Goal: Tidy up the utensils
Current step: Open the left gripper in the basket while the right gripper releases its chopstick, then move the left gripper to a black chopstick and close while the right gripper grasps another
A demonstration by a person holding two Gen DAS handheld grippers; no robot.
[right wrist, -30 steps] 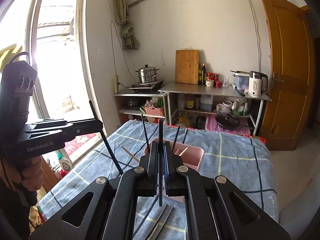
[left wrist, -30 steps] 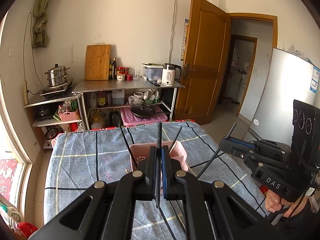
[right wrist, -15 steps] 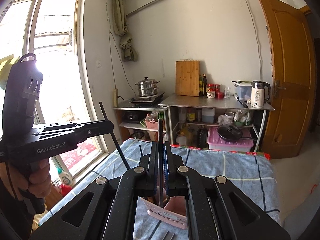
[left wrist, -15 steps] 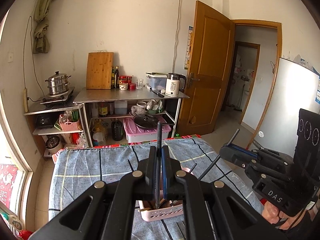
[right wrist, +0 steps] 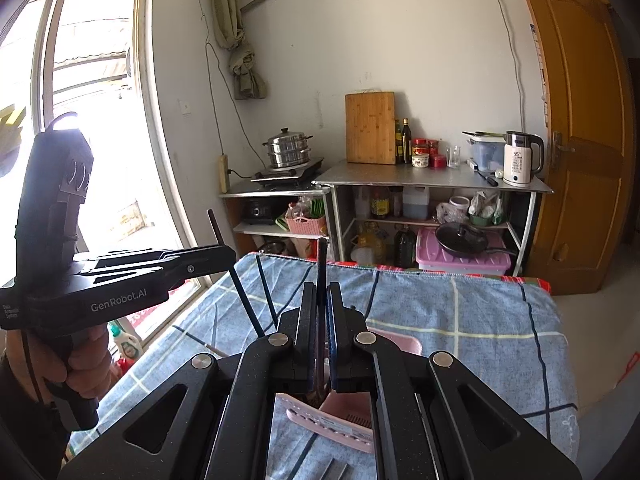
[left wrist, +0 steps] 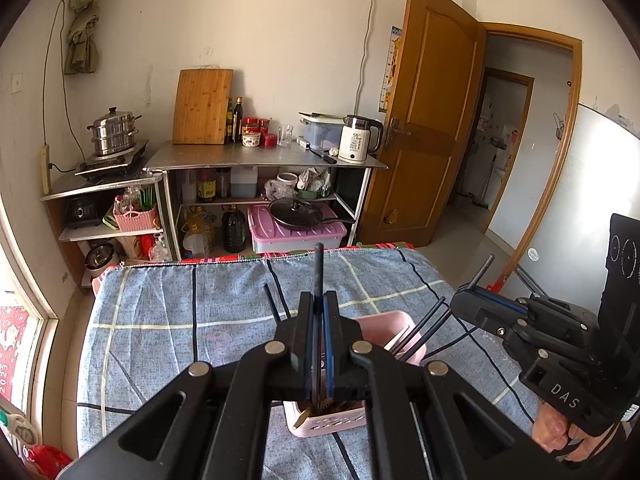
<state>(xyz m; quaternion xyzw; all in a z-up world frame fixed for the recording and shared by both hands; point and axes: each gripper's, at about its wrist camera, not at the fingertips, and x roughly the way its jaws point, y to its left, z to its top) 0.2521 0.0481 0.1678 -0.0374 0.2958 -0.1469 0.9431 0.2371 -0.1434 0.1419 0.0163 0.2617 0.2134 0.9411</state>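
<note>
1. Left gripper (left wrist: 318, 334): clamped tight on one black chopstick (left wrist: 318, 276), which stands up past the fingertips while its lower end reaches down toward the pink basket (left wrist: 384, 326).
2. Right gripper (right wrist: 321, 330): likewise clamped on a second black chopstick (right wrist: 322, 268), upright, directly over the same basket (right wrist: 394, 346).
3. Pink basket: slotted plastic, rectangular, sitting on the blue checked cloth (left wrist: 160, 320) about midway across the tabletop. Several thin black chopsticks (left wrist: 426, 324) already lean out of it at different angles; brownish tips show inside at its near end.
4. Loose utensils: flat metal pieces (right wrist: 338, 470) lie on the cloth by the near edge, not yet sorted; what they are cannot be made out.
5. Risk, collision: both grippers crowd the one small basket, so they may knock each other.
6. Risk, tipping: the basket looks light; a chopstick pushed against its wall or against the leaning ones may shove or upend it.
7. Risk, release: let go too high, a thin, smooth chopstick may bounce out onto the cloth.
</note>
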